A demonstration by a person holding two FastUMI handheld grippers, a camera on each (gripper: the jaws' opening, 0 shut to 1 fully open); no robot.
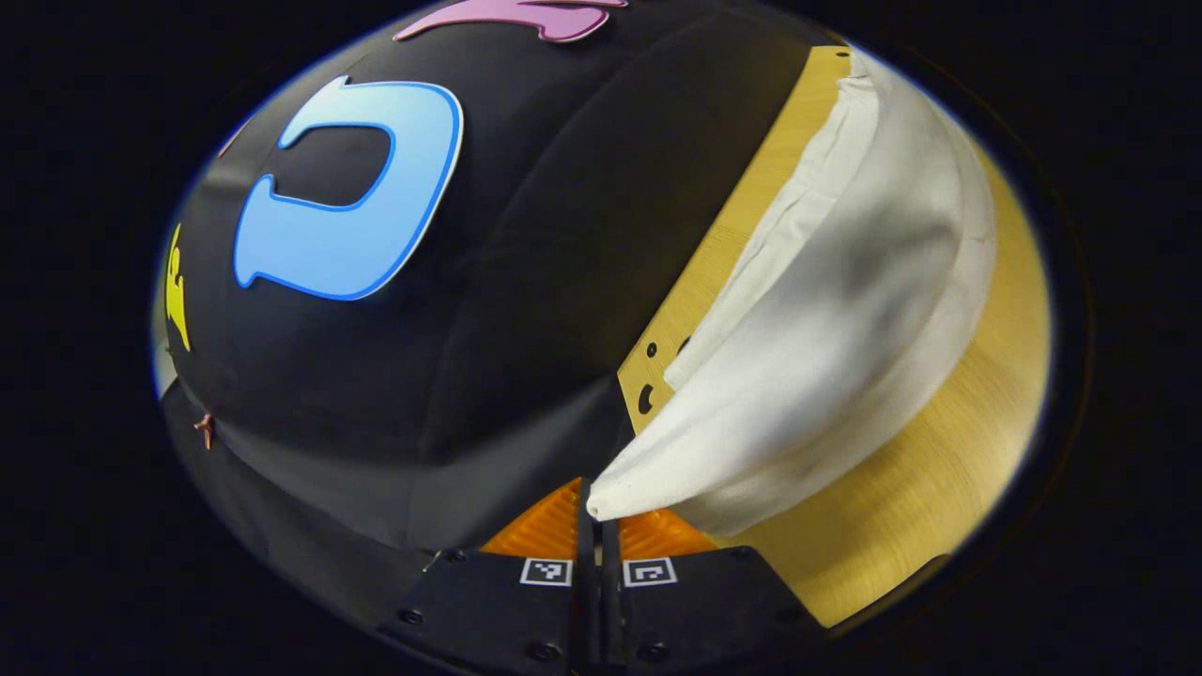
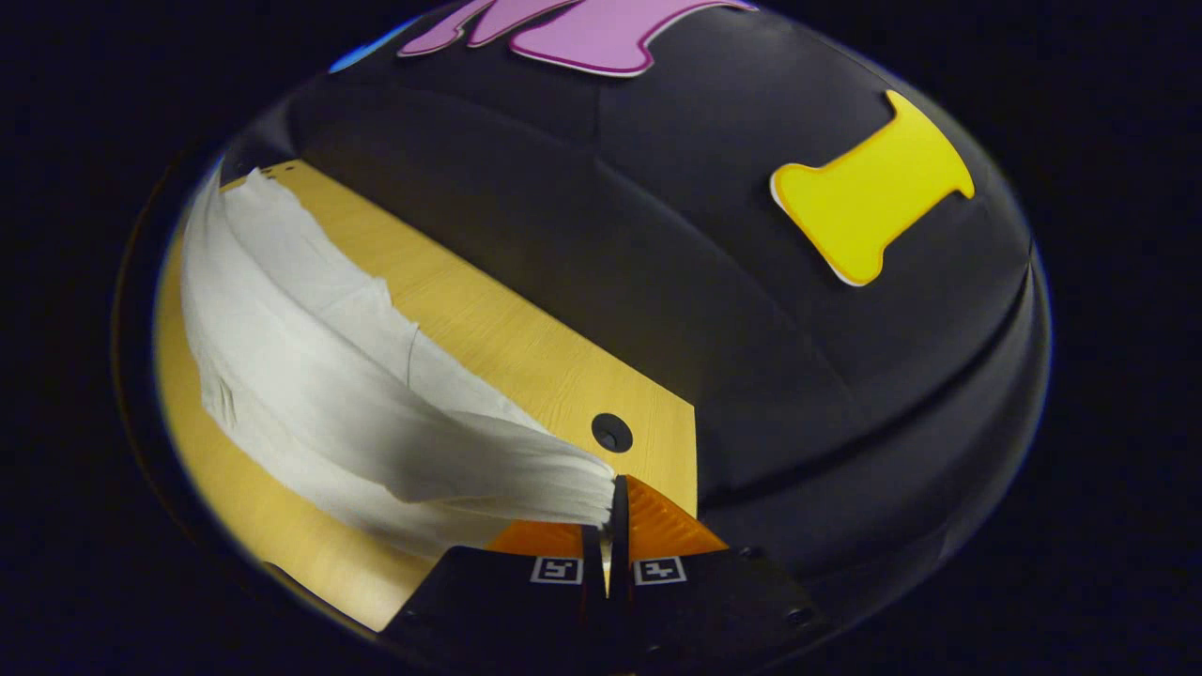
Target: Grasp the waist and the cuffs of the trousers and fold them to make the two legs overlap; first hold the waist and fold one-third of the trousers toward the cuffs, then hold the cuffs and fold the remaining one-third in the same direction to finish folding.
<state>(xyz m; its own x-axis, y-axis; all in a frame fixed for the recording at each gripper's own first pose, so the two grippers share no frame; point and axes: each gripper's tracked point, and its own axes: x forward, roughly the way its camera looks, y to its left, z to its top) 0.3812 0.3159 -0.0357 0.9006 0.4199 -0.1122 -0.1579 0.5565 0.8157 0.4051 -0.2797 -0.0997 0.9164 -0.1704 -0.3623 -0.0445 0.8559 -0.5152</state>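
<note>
My left gripper (image 1: pixel 598 512) has its fingers pressed together on a pinched corner of the white fabric trousers (image 1: pixel 826 310), and from that pinch the cloth rises and fans out to the right in the left gripper view, draping over the yellow wooden tabletop (image 1: pixel 939 469). My right gripper (image 2: pixel 615 512) is likewise clamped on a gathered edge of the same trousers (image 2: pixel 310 376), which stream away to the left in the right gripper view and lie in long folds across the tabletop (image 2: pixel 507 347). I cannot tell which end is the waist and which the cuffs; the fabric is too bunched at both pinches. I judge I am holding the two ends so one leg can be laid over the other, or so a third can be carried across. The cloth hangs slack between the grips, so it will sag and crease unless I keep tension. Near the table's far edge sits a round black hole (image 2: pixel 611 432), just beyond my right fingers, with small dark holes (image 1: pixel 648 394) by the left pinch.
</note>
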